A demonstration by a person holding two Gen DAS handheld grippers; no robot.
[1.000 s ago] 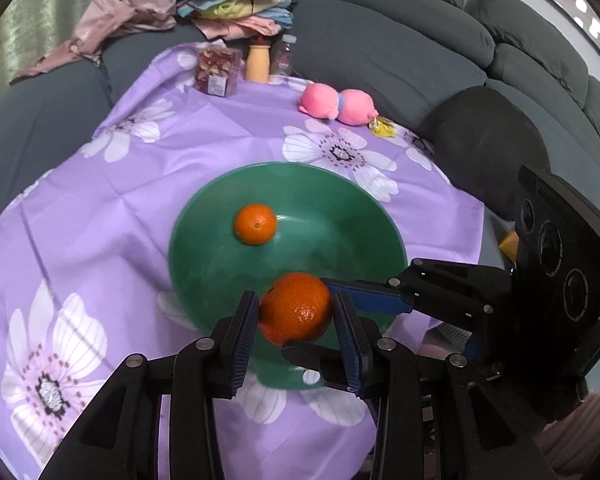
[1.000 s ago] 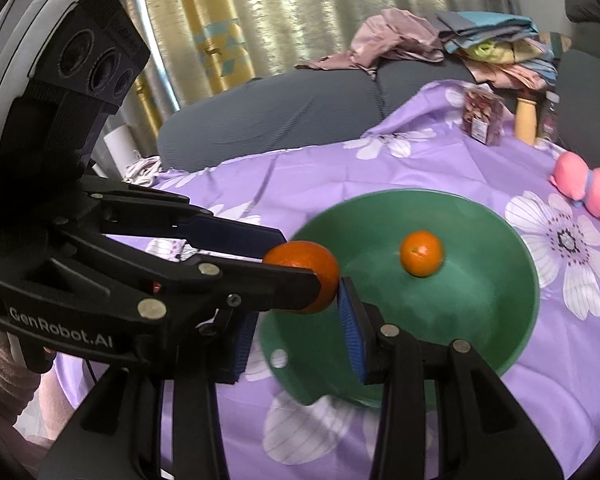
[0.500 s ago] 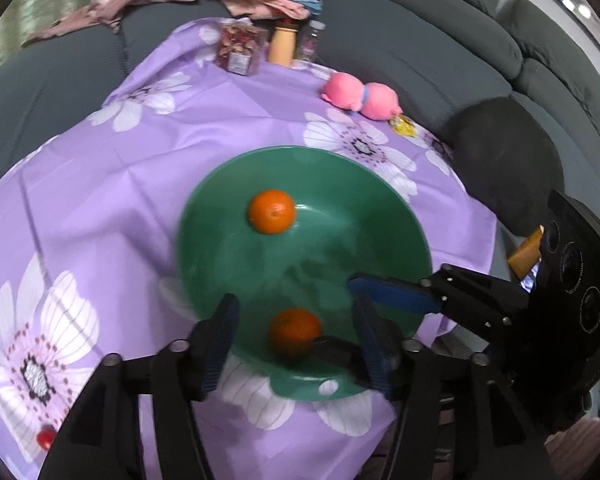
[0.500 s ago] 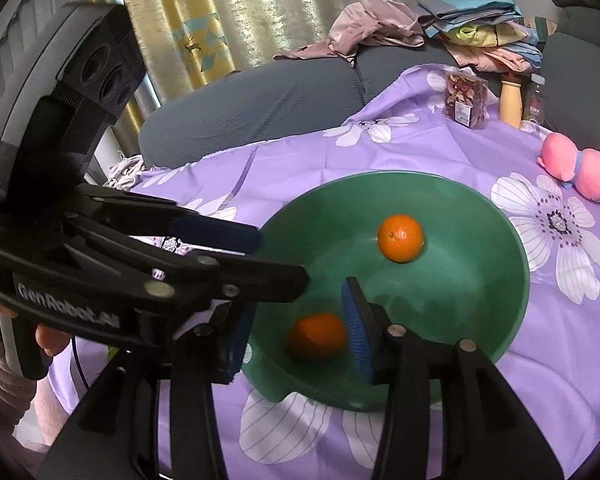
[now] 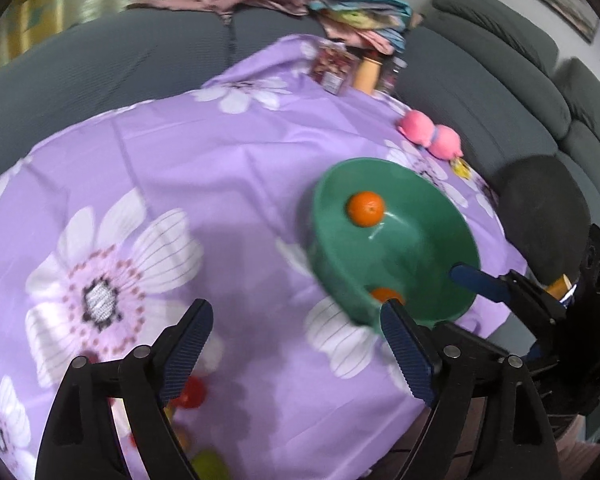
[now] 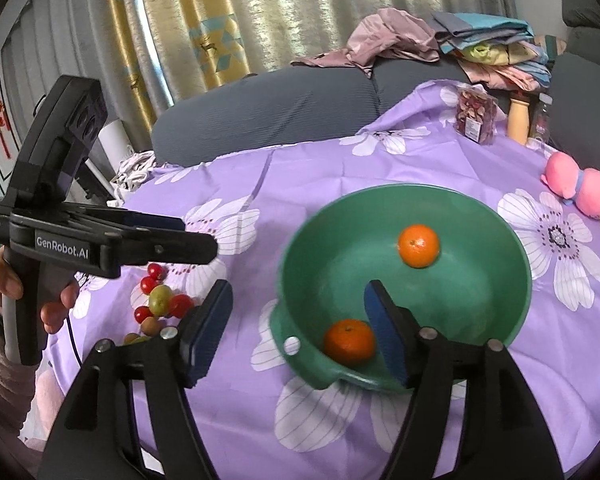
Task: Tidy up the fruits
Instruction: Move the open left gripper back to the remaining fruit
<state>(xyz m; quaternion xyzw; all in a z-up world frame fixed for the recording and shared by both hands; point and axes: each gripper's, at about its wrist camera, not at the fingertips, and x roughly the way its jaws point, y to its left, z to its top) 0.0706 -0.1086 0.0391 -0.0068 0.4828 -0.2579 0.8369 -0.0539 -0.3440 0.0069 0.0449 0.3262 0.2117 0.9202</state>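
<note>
Green bowl [image 6: 512, 236] holds two oranges [image 6: 419, 245]; both grippers [image 6: 298, 322] opening, empty; right finger could tip its rim.

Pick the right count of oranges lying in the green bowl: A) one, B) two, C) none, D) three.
B: the right wrist view shows the green bowl holding one orange towards its far side and a second orange near its front rim, both loose in the bowl with no tongs closed on them.
</note>
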